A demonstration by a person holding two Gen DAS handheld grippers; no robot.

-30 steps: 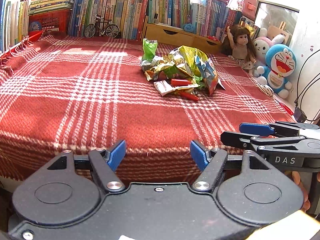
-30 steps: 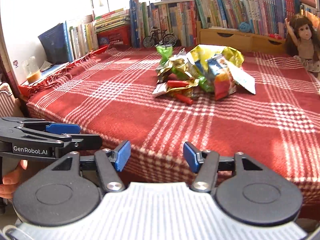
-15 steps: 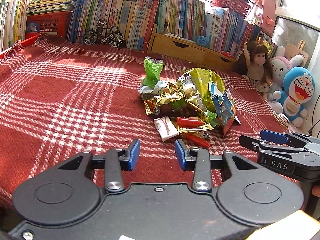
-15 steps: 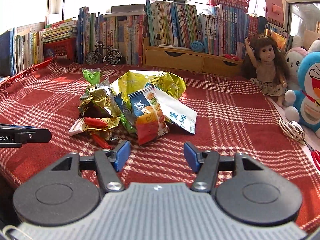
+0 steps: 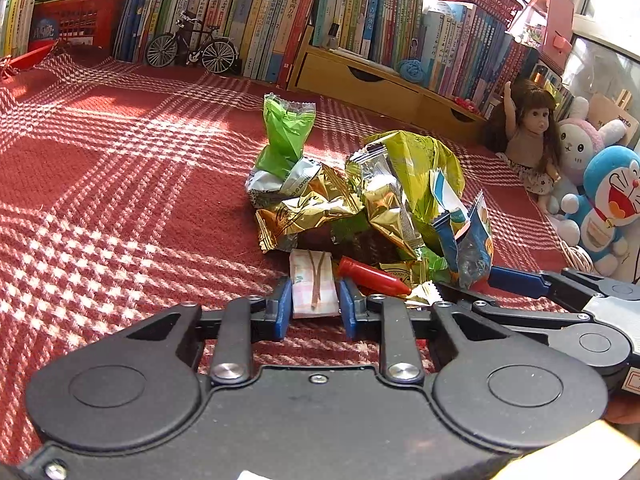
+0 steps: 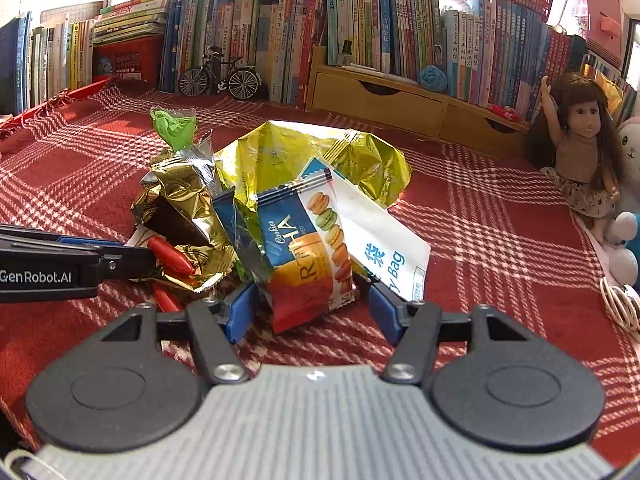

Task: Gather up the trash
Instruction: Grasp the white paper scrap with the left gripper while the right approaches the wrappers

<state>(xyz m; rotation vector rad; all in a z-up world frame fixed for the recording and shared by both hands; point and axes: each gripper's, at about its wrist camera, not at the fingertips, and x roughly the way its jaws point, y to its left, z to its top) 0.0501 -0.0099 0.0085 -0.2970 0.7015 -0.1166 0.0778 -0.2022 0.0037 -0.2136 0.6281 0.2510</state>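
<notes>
A heap of snack wrappers lies on the red checked cloth point(image 5: 120, 200): a green wrapper point(image 5: 286, 136), gold foil wrappers point(image 5: 304, 208), a yellow-green foil bag point(image 6: 280, 156), a white bag point(image 6: 380, 240) and red sticks point(image 5: 372, 276). My left gripper point(image 5: 314, 310) is at the heap's near edge, its jaws closing. A flat pink-white wrapper point(image 5: 312, 288) lies between the pads, unbuckled, its side edges at them. My right gripper point(image 6: 312, 308) stands open. The lower end of a blue and orange cookie packet point(image 6: 304, 256) hangs between its pads with gaps on both sides.
Rows of books point(image 6: 280, 40), a toy bicycle point(image 5: 190, 50) and a wooden drawer unit point(image 6: 380, 100) line the back. A doll point(image 6: 580, 152), plush toys point(image 5: 608, 208) and a coiled white cable point(image 6: 620, 300) sit at the right. The left gripper point(image 6: 132, 254) reaches in beside the right one.
Both grippers have moved forward from the cloth's edge up to the heap. The left jaws have narrowed around the pink-white wrapper. The right jaws have stayed wide.
</notes>
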